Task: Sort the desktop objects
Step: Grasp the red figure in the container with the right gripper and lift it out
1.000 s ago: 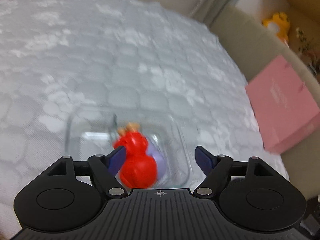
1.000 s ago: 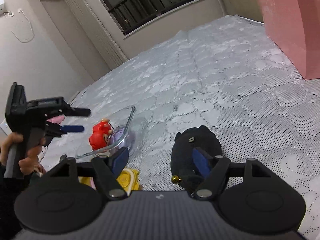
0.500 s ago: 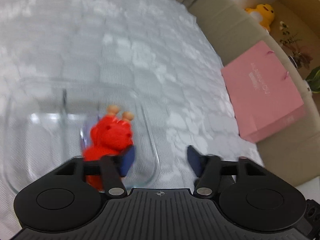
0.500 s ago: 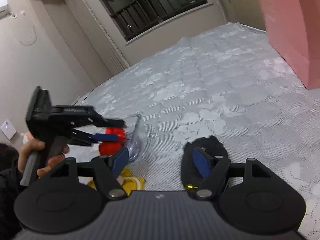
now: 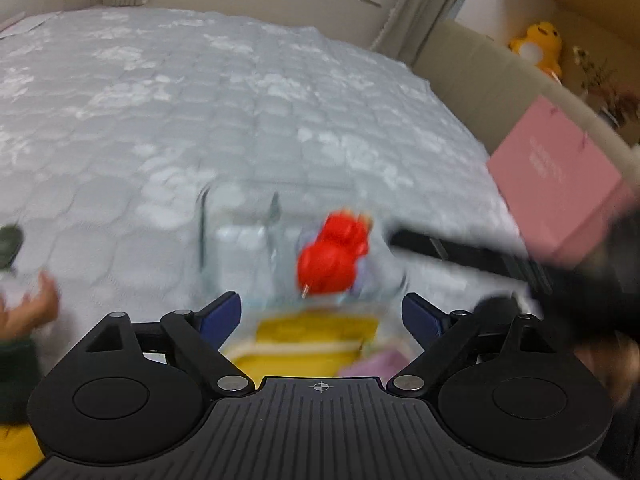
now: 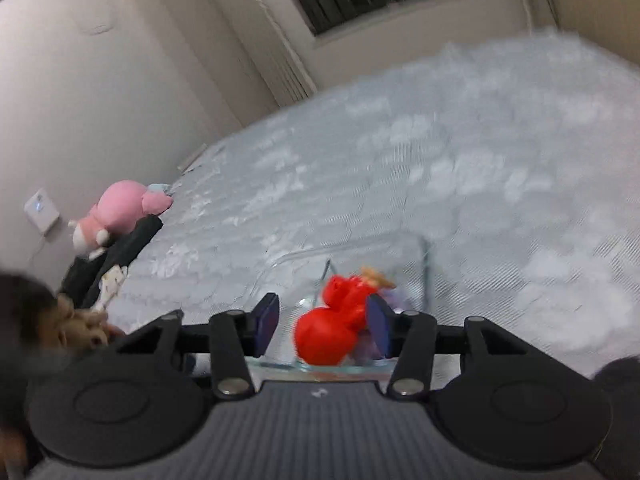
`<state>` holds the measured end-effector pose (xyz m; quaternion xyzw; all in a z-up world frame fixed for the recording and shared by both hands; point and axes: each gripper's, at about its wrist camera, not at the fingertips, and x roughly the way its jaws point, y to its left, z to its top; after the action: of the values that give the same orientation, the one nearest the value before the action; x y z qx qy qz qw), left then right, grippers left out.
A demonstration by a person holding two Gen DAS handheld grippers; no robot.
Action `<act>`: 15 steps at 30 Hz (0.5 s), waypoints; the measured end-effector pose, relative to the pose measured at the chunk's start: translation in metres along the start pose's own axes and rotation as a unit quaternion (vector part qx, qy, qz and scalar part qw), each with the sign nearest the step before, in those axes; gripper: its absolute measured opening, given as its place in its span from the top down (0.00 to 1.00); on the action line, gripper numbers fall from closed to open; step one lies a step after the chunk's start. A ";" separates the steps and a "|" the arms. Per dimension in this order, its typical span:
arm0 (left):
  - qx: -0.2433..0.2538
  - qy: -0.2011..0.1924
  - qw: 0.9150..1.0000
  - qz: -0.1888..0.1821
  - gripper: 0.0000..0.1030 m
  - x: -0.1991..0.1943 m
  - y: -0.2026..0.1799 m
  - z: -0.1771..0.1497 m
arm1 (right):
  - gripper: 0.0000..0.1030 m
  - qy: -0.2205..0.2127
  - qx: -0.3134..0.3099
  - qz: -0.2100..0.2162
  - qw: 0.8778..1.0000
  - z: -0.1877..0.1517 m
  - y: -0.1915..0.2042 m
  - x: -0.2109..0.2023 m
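A red plush toy (image 5: pixel 332 258) lies in a clear glass dish (image 5: pixel 240 232) on the grey patterned cover. My left gripper (image 5: pixel 322 314) is open and empty, pulled back short of the dish, above a yellow object (image 5: pixel 312 340). My right gripper (image 6: pixel 322 322) is open, its jaws standing on either side of the red toy (image 6: pixel 332 320) over the dish's near wall (image 6: pixel 320 366); I cannot tell whether they touch it. The right gripper also shows as a dark blur in the left wrist view (image 5: pixel 480 256). Both views are motion-blurred.
A pink box (image 5: pixel 560 196) stands at the right edge, a yellow plush (image 5: pixel 538 46) behind it. A pink plush (image 6: pixel 120 212) and dark items (image 6: pixel 112 260) lie at the left. A black object (image 6: pixel 616 376) is at the right gripper's lower right. A hand (image 5: pixel 28 312) shows at left.
My left gripper has drawn back from the dish, leaving the red toy inside. My right gripper has swung left from the black plush to the dish, its jaws now around the red toy.
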<state>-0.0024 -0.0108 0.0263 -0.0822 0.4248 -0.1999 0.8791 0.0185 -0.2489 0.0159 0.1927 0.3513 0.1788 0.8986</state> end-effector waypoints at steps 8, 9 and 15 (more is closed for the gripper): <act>0.050 0.009 0.999 0.001 0.10 -0.002 -0.006 -0.031 | 0.50 0.037 0.041 -0.023 0.998 0.000 0.000 0.039; 0.051 0.009 0.999 -0.001 0.10 -0.002 -0.006 -0.032 | 0.53 0.041 0.046 -0.026 0.998 0.000 0.000 0.044; 0.061 0.014 0.998 -0.002 0.09 -0.001 -0.009 -0.038 | 0.61 0.038 0.056 -0.023 0.997 0.003 0.002 0.048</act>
<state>-0.0347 -0.0176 0.0061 -0.0270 0.4238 -0.2284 0.8761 0.0534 -0.2257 -0.0084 0.2275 0.3989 0.1453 0.8763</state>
